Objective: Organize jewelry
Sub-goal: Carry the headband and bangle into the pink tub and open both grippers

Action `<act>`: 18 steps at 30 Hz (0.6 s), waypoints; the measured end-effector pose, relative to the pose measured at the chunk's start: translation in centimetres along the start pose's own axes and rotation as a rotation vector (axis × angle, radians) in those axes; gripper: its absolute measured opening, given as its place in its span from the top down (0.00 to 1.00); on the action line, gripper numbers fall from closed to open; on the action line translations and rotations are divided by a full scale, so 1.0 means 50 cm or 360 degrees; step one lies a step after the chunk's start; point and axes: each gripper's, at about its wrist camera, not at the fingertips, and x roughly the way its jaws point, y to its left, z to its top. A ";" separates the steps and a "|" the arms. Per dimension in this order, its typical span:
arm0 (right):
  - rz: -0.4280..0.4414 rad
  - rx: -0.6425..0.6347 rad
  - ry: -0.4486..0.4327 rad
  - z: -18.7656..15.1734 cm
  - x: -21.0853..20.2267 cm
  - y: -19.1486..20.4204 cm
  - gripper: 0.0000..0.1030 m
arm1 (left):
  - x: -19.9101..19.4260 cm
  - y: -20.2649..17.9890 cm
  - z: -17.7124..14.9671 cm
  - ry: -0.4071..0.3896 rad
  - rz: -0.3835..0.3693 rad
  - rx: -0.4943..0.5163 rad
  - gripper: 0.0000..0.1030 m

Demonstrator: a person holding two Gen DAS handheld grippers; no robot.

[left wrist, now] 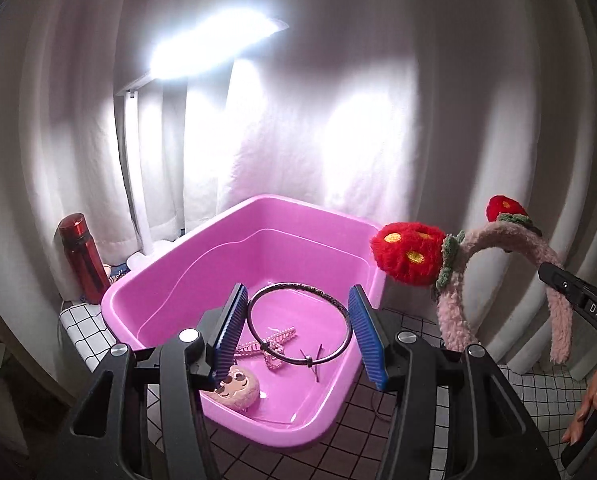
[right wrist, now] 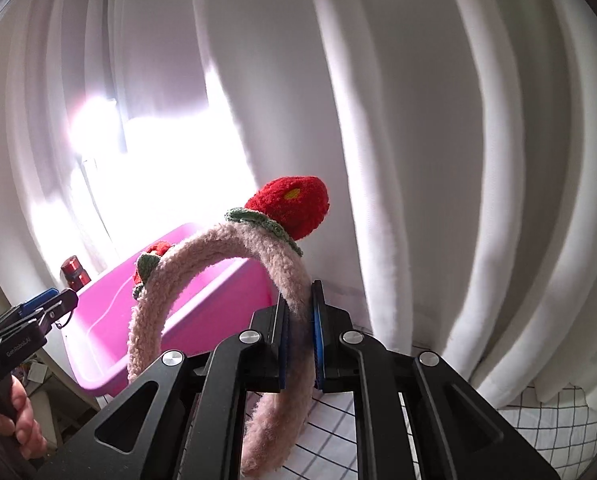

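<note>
My right gripper [right wrist: 298, 320] is shut on a fuzzy pink headband [right wrist: 202, 256] with red plush strawberries [right wrist: 294, 206] and holds it in the air to the right of a pink tub [right wrist: 202, 304]. The headband also shows in the left wrist view [left wrist: 498, 240], beside the tub [left wrist: 146, 280]. My left gripper [left wrist: 298, 332] is open and empty above the tub's near side. Inside the tub lie a thin dark hoop headband [left wrist: 338, 308], a pink pearl hair clip [left wrist: 274, 340] and a small plush face clip [left wrist: 236, 390].
The tub stands on a white grid-patterned cloth [left wrist: 538, 392]. A red bottle [left wrist: 82, 256] stands behind the tub at the left. White curtains [right wrist: 418, 160] hang close behind and to the right, with bright window light.
</note>
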 end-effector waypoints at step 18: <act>0.0091 -0.0206 0.0190 0.060 0.258 0.245 0.91 | 0.135 0.185 0.011 0.0089 0.0116 -0.0064 0.51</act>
